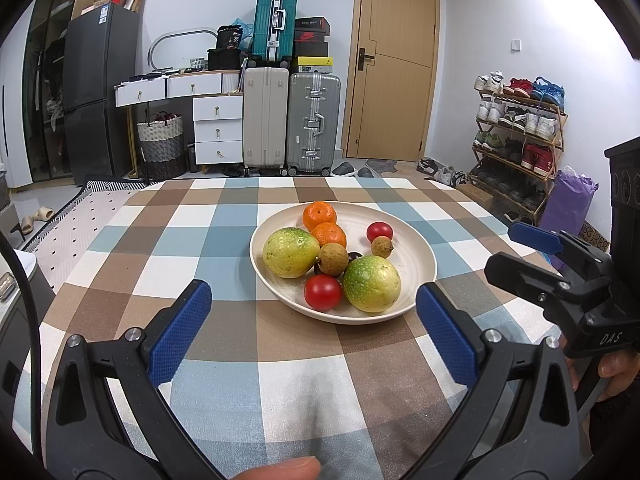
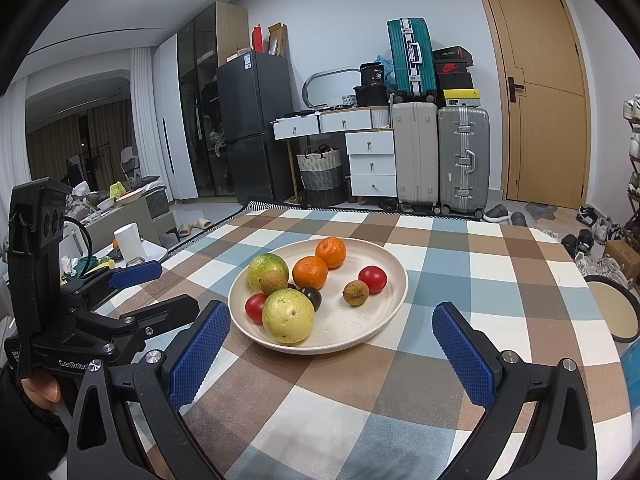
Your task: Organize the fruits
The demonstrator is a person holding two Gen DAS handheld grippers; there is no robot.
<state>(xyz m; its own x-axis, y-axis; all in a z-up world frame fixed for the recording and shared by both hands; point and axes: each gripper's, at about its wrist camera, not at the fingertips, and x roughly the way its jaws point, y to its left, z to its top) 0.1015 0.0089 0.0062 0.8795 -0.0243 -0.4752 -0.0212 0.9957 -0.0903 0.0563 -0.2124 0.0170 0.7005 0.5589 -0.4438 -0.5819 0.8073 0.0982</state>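
Observation:
A cream plate [image 1: 416,248] [image 2: 380,312] on the checked tablecloth holds mixed fruit: two green-yellow passion fruits [image 1: 290,253] [image 2: 288,315], two oranges [image 1: 319,215] [image 2: 310,272], two red tomatoes [image 1: 323,292] [image 2: 373,279], two brown longans [image 1: 382,247] [image 2: 355,293] and a dark round fruit [image 2: 312,297]. My left gripper [image 1: 312,300] stands open just in front of the plate, nothing between its blue pads. My right gripper [image 2: 332,322] is open too, close to the plate's near rim, and shows at the right edge of the left wrist view [image 1: 536,252].
A second, dark-rimmed plate [image 2: 612,312] lies at the table's right edge. Beyond the table stand suitcases [image 1: 292,120], white drawers [image 1: 218,128], a fridge, a door and a shoe rack [image 1: 516,140]. A side table with clutter sits to the left [image 2: 128,240].

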